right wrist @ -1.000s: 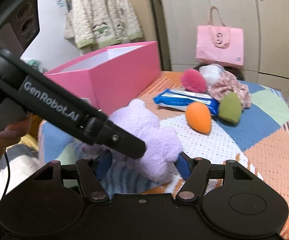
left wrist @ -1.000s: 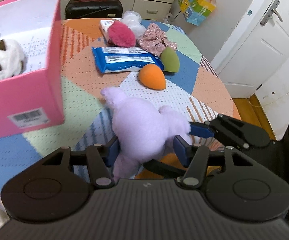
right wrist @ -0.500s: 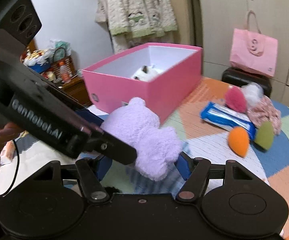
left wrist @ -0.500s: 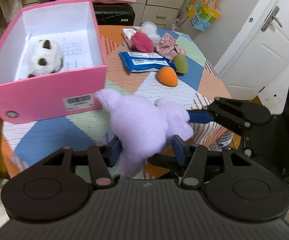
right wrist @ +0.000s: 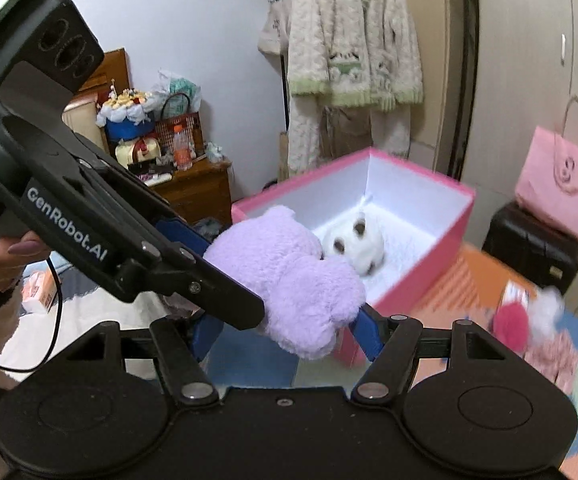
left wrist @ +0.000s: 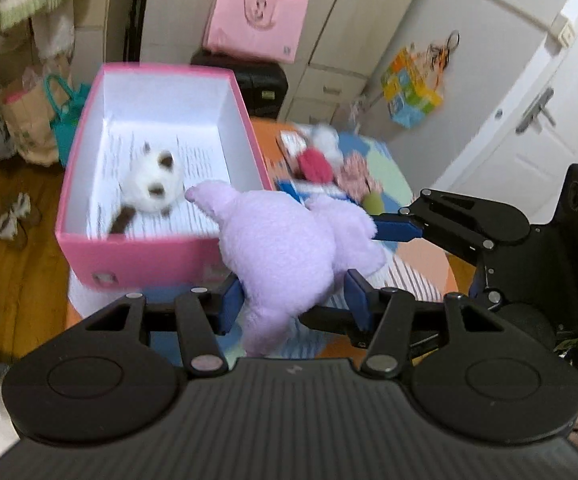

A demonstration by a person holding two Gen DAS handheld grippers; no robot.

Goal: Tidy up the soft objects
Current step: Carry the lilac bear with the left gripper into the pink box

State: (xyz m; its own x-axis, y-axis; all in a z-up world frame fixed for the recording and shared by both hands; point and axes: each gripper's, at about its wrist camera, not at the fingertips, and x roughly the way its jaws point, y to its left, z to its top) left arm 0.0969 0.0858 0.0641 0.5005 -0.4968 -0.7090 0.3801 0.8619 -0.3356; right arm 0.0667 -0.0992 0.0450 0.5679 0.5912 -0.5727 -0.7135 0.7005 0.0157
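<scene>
A purple plush toy [left wrist: 289, 252] is held in the air between both grippers, near the front right corner of the pink box [left wrist: 137, 256]. My left gripper [left wrist: 293, 300] is shut on the plush's lower body. My right gripper [right wrist: 285, 332] is shut on its other end [right wrist: 289, 284]. The box is open, white inside, with a white and brown plush cat [left wrist: 153, 186] lying in it; the cat also shows in the right wrist view [right wrist: 355, 250]. The right gripper's body [left wrist: 469, 224] reaches in from the right.
On the patchwork table [left wrist: 421, 264] behind the plush lie a red pom-pom [left wrist: 313, 159], a pink scrunchie [left wrist: 355, 170], a blue packet [left wrist: 309, 190] and a green sponge [left wrist: 373, 202]. A pink bag [left wrist: 255, 22] stands on a black case. A wooden cabinet [right wrist: 193, 188] stands at left.
Both grippers have lifted the purple plush higher off the table and carried it left toward the pink box. The box interior now lies just beyond the plush.
</scene>
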